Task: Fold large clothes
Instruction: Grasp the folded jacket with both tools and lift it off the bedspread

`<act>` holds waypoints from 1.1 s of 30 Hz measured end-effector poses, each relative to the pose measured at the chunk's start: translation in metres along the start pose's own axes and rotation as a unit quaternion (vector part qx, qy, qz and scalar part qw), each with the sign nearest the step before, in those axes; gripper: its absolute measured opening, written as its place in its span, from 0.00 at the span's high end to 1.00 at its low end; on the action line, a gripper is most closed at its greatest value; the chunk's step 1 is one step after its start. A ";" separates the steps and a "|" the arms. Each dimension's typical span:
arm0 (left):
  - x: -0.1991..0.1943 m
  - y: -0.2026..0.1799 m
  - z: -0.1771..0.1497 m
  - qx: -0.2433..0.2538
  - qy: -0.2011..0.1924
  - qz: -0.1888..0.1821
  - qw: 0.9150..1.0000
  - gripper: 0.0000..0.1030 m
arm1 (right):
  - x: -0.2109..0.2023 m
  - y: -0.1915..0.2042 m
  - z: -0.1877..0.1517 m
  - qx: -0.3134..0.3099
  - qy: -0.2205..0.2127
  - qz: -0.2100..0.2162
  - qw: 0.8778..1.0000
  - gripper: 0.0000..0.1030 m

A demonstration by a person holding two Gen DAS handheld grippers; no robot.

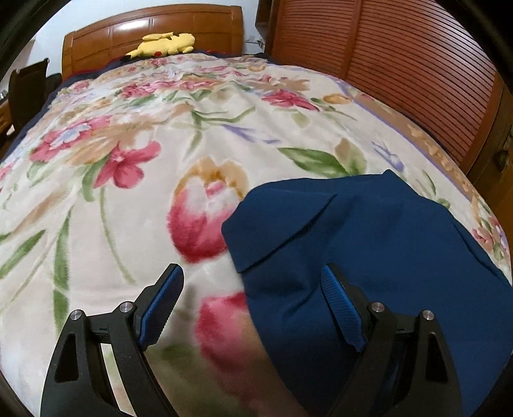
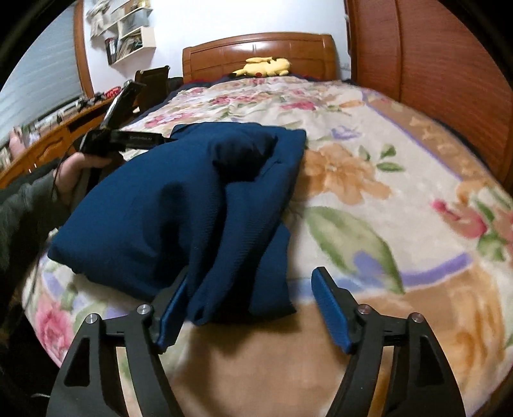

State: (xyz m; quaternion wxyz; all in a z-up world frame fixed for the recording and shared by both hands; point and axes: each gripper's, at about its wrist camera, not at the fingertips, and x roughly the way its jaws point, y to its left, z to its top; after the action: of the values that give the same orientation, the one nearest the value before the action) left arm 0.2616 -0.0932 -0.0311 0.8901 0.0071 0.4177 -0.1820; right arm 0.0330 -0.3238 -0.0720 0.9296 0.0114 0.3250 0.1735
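A dark blue garment [image 2: 160, 205] lies in a folded bundle on the floral blanket [image 2: 368, 179] of the bed. In the right wrist view my right gripper [image 2: 248, 288] is open, and a fold of the garment lies between its fingers near the blanket's front edge. In the left wrist view the garment [image 1: 368, 243] fills the lower right. My left gripper [image 1: 253, 279] is open, its right finger over the garment's left edge and its left finger over the blanket [image 1: 128, 199]. The left gripper's body also shows in the right wrist view [image 2: 128, 138], held by a hand at the garment's far left.
A yellow plush toy [image 1: 165, 45] lies by the wooden headboard [image 1: 154, 29]. A slatted wooden wardrobe [image 1: 400, 57] stands along the bed's right side. A desk with clutter [image 2: 54, 128] and wall shelves [image 2: 128, 32] are to the left.
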 end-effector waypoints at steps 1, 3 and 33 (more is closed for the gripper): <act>0.001 0.000 0.000 -0.004 0.001 -0.003 1.000 0.15 | 0.001 -0.002 0.000 0.004 -0.001 0.007 1.000 0.27; 0.003 0.000 0.000 -0.006 0.006 -0.010 1.000 0.16 | 0.004 -0.003 0.000 0.009 -0.001 0.016 1.000 0.27; -0.054 -0.191 0.065 0.080 -0.088 -0.031 0.992 0.96 | -0.090 -0.099 0.021 -0.060 -0.118 -0.108 0.985 0.83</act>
State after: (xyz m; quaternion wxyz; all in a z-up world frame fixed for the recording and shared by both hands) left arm 0.2150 -0.2645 0.0784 0.9139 0.0495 0.3222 -0.2420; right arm 0.0113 -0.4451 -0.0146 0.9736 -0.0595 0.2015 0.0893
